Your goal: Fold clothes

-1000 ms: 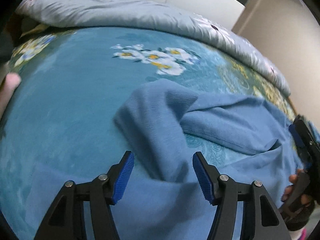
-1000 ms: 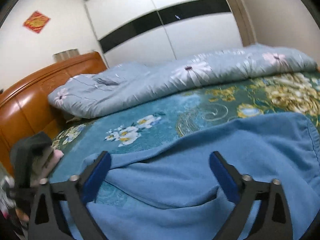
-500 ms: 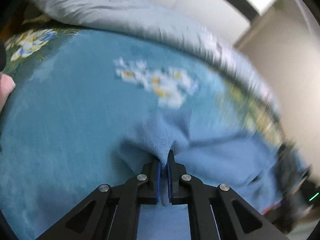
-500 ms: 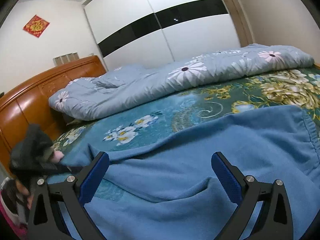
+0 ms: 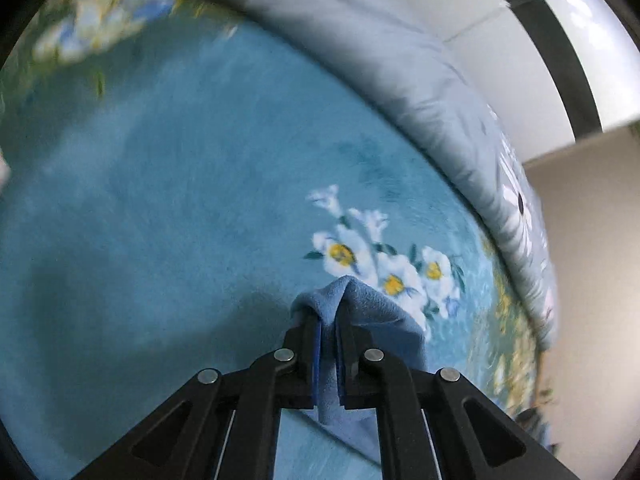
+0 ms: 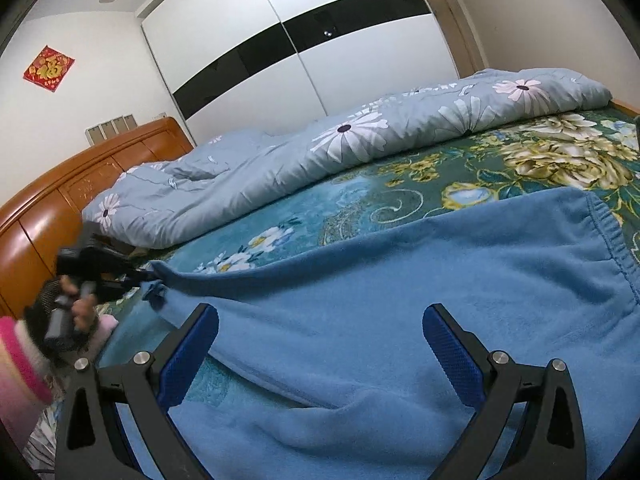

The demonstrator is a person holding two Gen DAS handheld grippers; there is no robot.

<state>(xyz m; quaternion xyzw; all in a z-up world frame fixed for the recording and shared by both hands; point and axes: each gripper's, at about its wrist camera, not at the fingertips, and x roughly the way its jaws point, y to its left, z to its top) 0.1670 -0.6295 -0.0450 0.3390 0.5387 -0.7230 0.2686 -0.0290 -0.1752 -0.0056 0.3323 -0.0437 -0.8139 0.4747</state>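
Now-lifted fleecy blue garment (image 5: 376, 312) corner, pinched in left claw (image 5: 329, 344); right claw (image 6: 320, 344) spread over soft folds

- The garment (image 5: 372, 316) is mostly hidden behind the left gripper (image 5: 329, 336) in the left view.
- The sheet (image 5: 160, 208) blurs toward the upper left there.
- In the right view, the garment's near part runs off the bottom edge.
- The hand (image 6: 80, 304) there is blurred.

We see a matt, fleecy blue cloth garment (image 6: 440, 280), a glossy orange wooden headboard (image 6: 60, 208), and smooth grey floral quilt cloth (image 6: 320, 152).
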